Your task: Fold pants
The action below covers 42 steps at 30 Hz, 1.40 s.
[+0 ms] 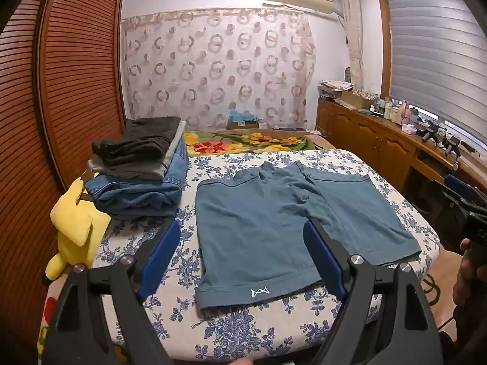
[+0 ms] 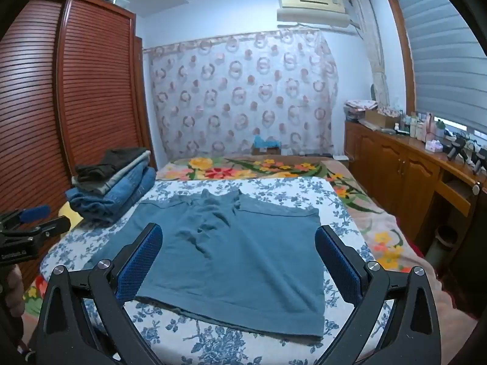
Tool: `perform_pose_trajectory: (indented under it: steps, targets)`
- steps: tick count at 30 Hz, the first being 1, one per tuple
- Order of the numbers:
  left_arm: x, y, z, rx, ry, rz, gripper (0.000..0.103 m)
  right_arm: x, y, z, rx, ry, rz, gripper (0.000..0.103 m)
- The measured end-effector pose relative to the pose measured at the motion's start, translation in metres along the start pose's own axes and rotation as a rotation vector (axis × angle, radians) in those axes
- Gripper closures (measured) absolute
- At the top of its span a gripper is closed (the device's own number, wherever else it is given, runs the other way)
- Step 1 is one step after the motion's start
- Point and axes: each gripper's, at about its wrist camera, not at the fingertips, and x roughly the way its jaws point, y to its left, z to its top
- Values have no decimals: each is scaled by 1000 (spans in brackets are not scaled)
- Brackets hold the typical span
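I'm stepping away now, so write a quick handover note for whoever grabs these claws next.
Left claw: open, empty, above the near edge of the bed.
Right claw: open, empty, likewise.
Teal shorts lie flat and unfolded on the blue floral sheet, hems nearest you.
Stack of folded clothes sits at the bed's left, by the yellow plush toy.
Done: shorts spread out. Left: every fold.

Teal-blue shorts [image 1: 274, 213], blue-and-white floral sheet [image 1: 243, 334], yellow plush toy [image 1: 76, 228], black tongs, blue pads [image 2: 137, 261]
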Motion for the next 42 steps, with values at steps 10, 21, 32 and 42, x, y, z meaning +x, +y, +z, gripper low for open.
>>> perform_pose_trajectory:
  steps: [10, 21, 32, 42]
  targets:
    - [0, 0, 0, -8, 8, -6, 19, 0, 4, -2, -11, 2, -3, 1]
    - [3, 2, -2, -11, 8, -7, 19, -1, 4, -2, -14, 1, -2, 1]
    - [3, 6, -7, -14, 0, -7, 19, -1, 4, -2, -13, 2, -1, 1]
    - [-1, 5, -5, -19, -6, -4, 19, -2, 4, -2, -13, 2, -2, 1]
